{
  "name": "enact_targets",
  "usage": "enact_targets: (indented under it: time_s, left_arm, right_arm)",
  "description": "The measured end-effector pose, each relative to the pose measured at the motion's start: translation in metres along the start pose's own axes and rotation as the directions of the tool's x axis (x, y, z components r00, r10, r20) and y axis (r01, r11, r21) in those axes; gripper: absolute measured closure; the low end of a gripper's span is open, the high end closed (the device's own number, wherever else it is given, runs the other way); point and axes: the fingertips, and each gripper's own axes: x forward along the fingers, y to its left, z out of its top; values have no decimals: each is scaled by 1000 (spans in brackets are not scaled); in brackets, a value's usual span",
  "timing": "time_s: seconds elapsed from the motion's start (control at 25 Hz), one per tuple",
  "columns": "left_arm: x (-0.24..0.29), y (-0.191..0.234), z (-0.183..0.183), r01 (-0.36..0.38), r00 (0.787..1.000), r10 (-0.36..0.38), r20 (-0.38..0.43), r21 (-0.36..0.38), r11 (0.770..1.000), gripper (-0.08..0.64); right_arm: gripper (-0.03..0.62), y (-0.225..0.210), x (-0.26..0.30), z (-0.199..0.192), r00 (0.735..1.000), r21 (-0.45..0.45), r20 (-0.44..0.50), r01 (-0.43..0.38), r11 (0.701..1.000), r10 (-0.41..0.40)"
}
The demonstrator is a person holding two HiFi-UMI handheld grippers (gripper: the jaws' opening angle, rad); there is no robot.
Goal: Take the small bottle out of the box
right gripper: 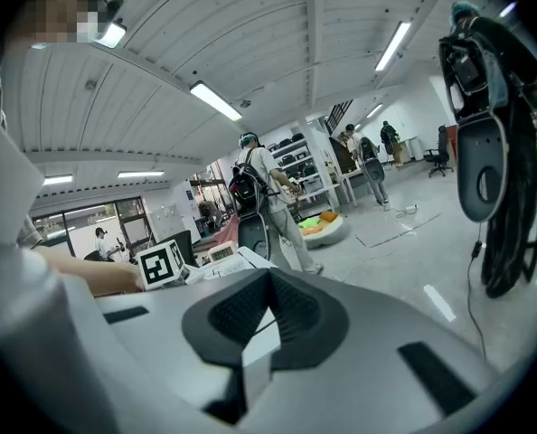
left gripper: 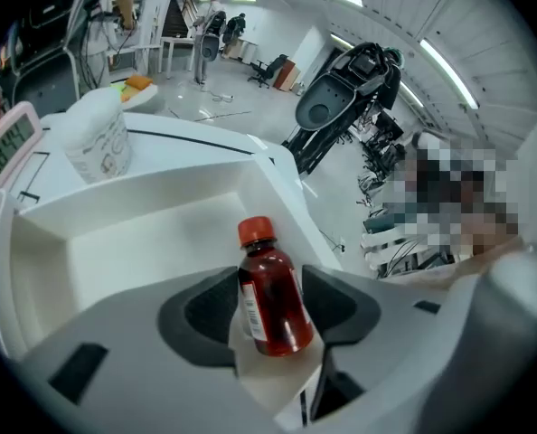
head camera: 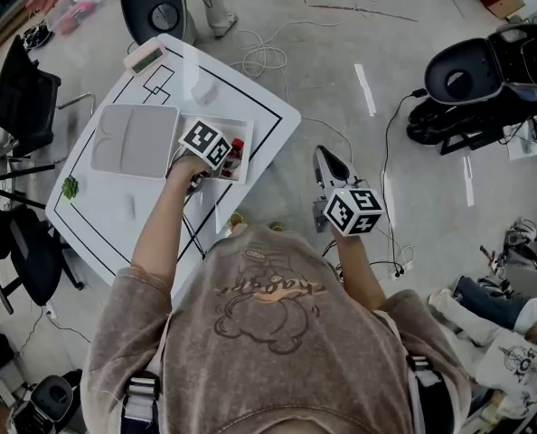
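Two grippers noted. My left gripper (head camera: 228, 158) pinches the small red plastic bottle (left gripper: 270, 298), which stands orange cap up inside the open white rectangular box (head camera: 241, 125) near the white desk (head camera: 115, 215)'s right edge. My right gripper (head camera: 327, 165) has its fingers pressed together, empty, beyond that edge.

Small bottle (left gripper: 270, 301): dark red contents, orange-red cap (left gripper: 255, 231), white label with fine print; box (left gripper: 115, 233) plain white. Table (head camera: 259, 107) white, ruled with black lines, carrying a pale grey tray (head camera: 135, 140). Left gripper (left gripper: 270, 277) pale grey with dark grey pads (left gripper: 210, 310); its cube (head camera: 205, 143) bears black-and-white square markers.
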Motion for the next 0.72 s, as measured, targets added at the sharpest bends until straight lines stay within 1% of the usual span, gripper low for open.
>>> enact_targets:
  time_s: [0.16,0.36,0.44,0.56,0.72]
  left_arm:
    - [2,2,-1,51,999,-51,9,-55,997,334]
    - [-4,1,1,70,997,-65,46,-110,991,350]
    - [-8,1,-1,63,997,-58,49,-111,992,354]
    - [-11,1,-5,34,999,-30,42,-97,995,355]
    - [-22,4,-2,-6,997,13,81,-77,997,356]
  right_arm:
    - [595,0,-2,-1,1000,3,4,4,1000,-4]
    - [595,-2,-5,0,1000,6,9,5,1000,-5]
    - [595,-2,-5,0,1000,6,8,3,1000,-3]
    - [595,1,-5,-1,1000,3,5,-7,1000,7]
    - [595,4,-5,-1,1000,-6,7,-22,1000,22]
